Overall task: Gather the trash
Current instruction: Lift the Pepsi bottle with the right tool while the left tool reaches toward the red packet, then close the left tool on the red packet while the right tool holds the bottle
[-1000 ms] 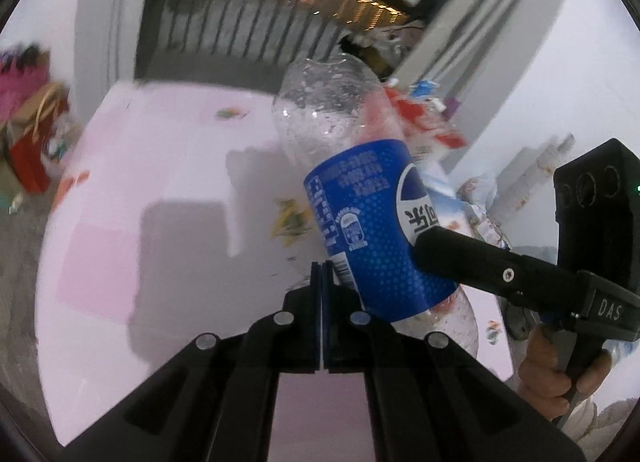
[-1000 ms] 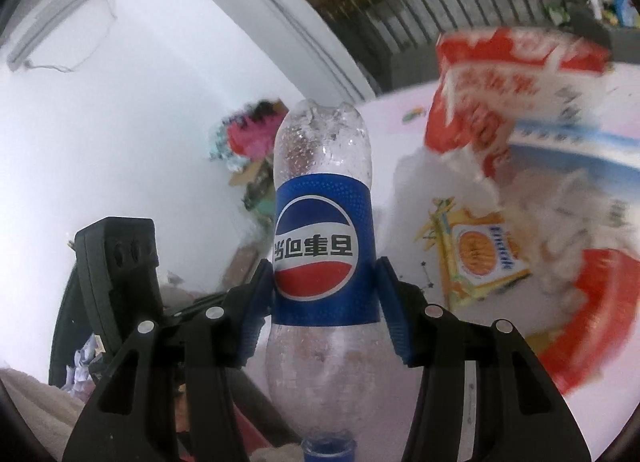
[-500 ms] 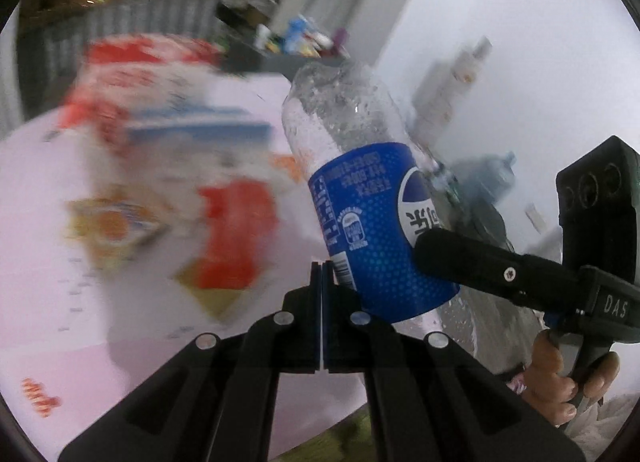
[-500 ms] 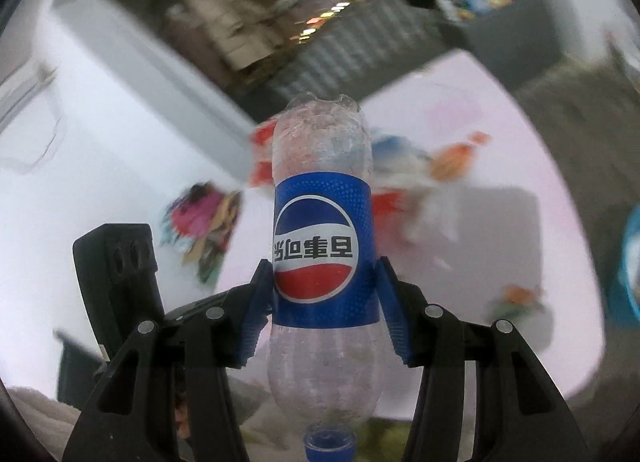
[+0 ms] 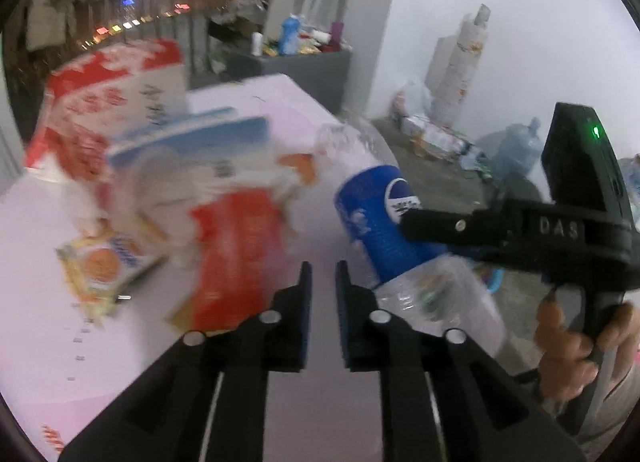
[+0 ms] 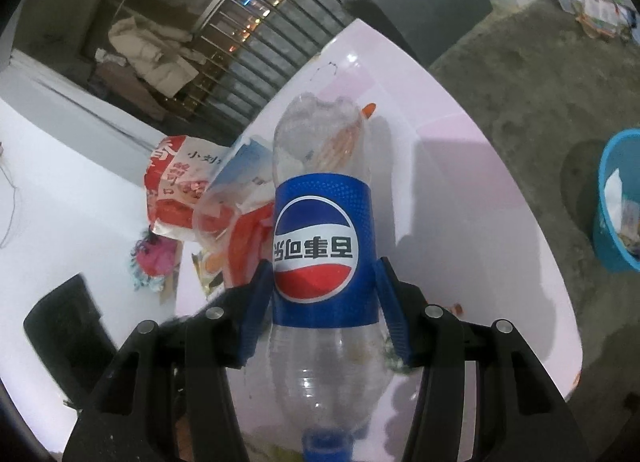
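My right gripper [image 6: 322, 302] is shut on an empty Pepsi bottle [image 6: 322, 246], blue label between the pads, cap toward the camera. The bottle [image 5: 384, 222] and the right gripper [image 5: 500, 230] also show in the left wrist view, at right above the table edge. My left gripper [image 5: 322, 282] is slightly open and empty, just left of the bottle. Trash lies on the pink table [image 5: 48, 326]: a red-and-white snack bag [image 5: 116, 102], a red wrapper [image 5: 236, 258] and an orange biscuit packet [image 5: 100, 262]. A blue bin [image 6: 618, 202] holding some trash stands on the floor at right.
A grey cabinet [image 5: 304, 70] with bottles on it stands behind the table, near a metal railing [image 6: 256, 30]. Bags and a water jug [image 5: 516, 150] sit along the white wall. The floor is bare concrete [image 6: 520, 74].
Both grippers swung right, bringing the snack bags and the bin into view. My left gripper's jaws went from shut to slightly open. The bottle now sits farther from the left gripper, tilted.
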`<state>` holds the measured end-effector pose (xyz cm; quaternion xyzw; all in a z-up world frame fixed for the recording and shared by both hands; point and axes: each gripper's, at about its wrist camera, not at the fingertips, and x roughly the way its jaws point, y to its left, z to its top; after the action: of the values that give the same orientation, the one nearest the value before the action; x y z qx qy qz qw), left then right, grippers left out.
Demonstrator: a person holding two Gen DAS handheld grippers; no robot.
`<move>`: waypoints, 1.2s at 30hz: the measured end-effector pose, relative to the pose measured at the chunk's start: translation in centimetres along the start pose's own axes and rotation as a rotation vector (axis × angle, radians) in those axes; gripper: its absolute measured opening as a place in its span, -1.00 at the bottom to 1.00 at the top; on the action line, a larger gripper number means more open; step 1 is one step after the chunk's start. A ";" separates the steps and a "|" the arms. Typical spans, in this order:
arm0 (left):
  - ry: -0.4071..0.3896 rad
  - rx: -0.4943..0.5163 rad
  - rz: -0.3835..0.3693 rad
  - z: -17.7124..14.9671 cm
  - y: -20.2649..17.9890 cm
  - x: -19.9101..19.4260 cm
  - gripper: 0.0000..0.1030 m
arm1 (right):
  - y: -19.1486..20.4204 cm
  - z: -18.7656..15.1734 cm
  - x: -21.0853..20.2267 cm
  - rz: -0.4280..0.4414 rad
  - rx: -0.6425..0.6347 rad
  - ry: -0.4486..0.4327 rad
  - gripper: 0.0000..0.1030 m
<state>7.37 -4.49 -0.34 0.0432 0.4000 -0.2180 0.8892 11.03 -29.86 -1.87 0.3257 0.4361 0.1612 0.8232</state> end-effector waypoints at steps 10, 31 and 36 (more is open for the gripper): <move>0.008 -0.097 0.048 -1.4 4.5 -0.2 -0.44 | 1.2 1.3 0.2 -0.086 -0.082 -0.002 0.29; 0.017 -0.201 -0.031 0.6 6.2 3.5 -0.35 | 2.4 0.2 1.8 -0.106 -0.079 0.093 0.38; 0.007 -0.160 -0.032 0.6 5.3 2.8 -0.43 | 2.0 0.4 2.1 -0.089 -0.060 0.101 0.34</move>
<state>11.70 -0.83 -2.50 -0.0334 0.4200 -0.1994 0.8847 12.61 -27.38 -1.65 0.2726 0.4861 0.1534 0.8160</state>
